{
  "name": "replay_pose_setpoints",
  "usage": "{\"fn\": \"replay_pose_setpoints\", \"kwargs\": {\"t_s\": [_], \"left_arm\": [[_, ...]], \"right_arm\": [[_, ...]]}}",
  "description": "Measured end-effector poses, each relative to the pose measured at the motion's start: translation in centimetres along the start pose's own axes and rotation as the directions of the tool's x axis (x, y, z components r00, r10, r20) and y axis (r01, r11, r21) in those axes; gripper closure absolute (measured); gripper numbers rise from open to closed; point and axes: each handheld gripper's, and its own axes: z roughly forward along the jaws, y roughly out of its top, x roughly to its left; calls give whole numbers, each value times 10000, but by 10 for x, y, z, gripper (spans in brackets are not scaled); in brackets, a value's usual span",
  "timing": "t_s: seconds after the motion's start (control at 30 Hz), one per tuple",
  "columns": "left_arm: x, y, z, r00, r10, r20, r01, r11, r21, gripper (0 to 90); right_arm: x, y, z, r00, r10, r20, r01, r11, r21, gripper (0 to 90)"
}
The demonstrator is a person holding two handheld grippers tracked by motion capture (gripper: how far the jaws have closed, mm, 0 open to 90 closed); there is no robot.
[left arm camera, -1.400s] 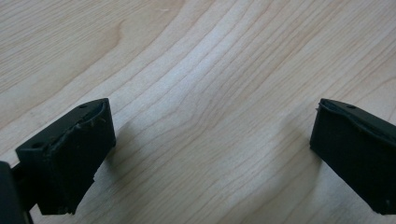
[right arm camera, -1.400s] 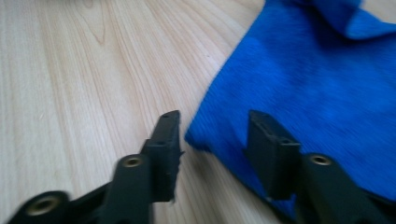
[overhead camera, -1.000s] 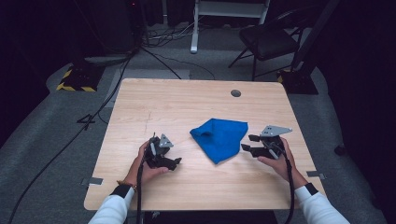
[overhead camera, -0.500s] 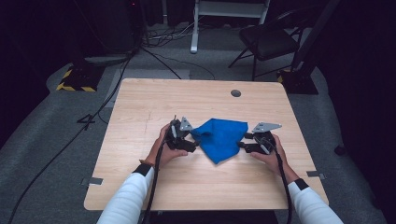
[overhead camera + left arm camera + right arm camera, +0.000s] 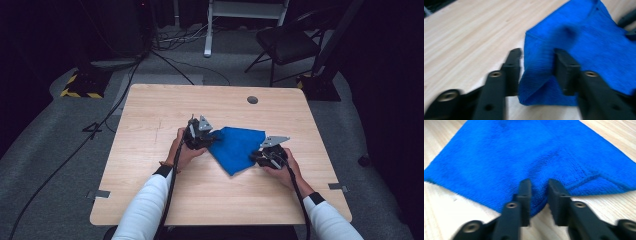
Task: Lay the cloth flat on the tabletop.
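A blue cloth [image 5: 235, 147] lies folded in a rough triangle in the middle of the wooden table [image 5: 150, 110]. My left gripper [image 5: 212, 136] is at its left corner, and its jaws have just been closing. In the left gripper view the left gripper [image 5: 536, 57] has a bunched fold of the cloth [image 5: 584, 37] pressed between its pads. My right gripper [image 5: 255, 156] is at the cloth's right edge, its jaws also just closing. In the right gripper view the right gripper [image 5: 539, 187] pinches a raised ridge of the cloth [image 5: 524, 152] hem.
A round cable hole [image 5: 252, 99] sits near the table's far edge. Behind the table stand a dark chair [image 5: 285, 42] and a white frame [image 5: 240, 15]. Cables [image 5: 115, 100] run over the grey floor at the left, past a yellow-black striped base [image 5: 80, 87].
Both hands have come in from the near side to the cloth, the left one moving farther. Both pairs of jaws stood wide and have now closed on the cloth's edges.
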Motion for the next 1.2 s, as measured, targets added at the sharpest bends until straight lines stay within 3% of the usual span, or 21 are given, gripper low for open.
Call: {"fn": "replay_pose_setpoints", "kwargs": {"t_s": [0.13,0.33,0.43,0.57,0.63,0.7,0.97,1.03,1.1,1.2], "left_arm": [[10,-4,-4,9991,-81,-427,79,10000,-58,744],[32,-13,-12,9935,-780,-833,785,9969,25,755],[41,-19,-13,9865,-1268,-1032,1295,9914,197,668],[50,-28,-11,9710,-1816,-1553,1915,9802,511,470],[52,-30,-12,9687,-1940,-1548,2044,9774,546,398],[51,-31,-15,9685,-1908,-1599,2026,9773,610,329],[39,-33,-26,9794,-1315,-1534,1456,9857,845,252],[41,-33,-30,9745,-1451,-1713,1584,9851,670,252],[46,-32,-35,9645,-1882,-1853,1978,9796,346,254],[53,-34,-39,9511,-1968,-2382,2104,9771,327,253]], "right_arm": [[3,-1,-3,9994,-306,-141,307,9995,82,860],[3,-3,-11,9985,-526,-164,527,9986,13,883],[3,-4,-17,9983,-558,-134,557,9984,-84,884],[-1,-6,-22,9988,-475,-111,473,9987,-196,880],[-2,-6,-23,9992,-387,-17,387,9989,-247,852],[-3,-6,-23,9993,-343,125,347,9990,-274,802],[-9,-4,-23,9988,-35,480,55,9991,-425,623],[-10,-3,-23,9985,25,540,5,9984,-567,617],[-10,-2,-22,9986,-1,528,30,9984,-559,600],[-8,1,-20,9988,-96,488,122,9985,-540,594]]}}
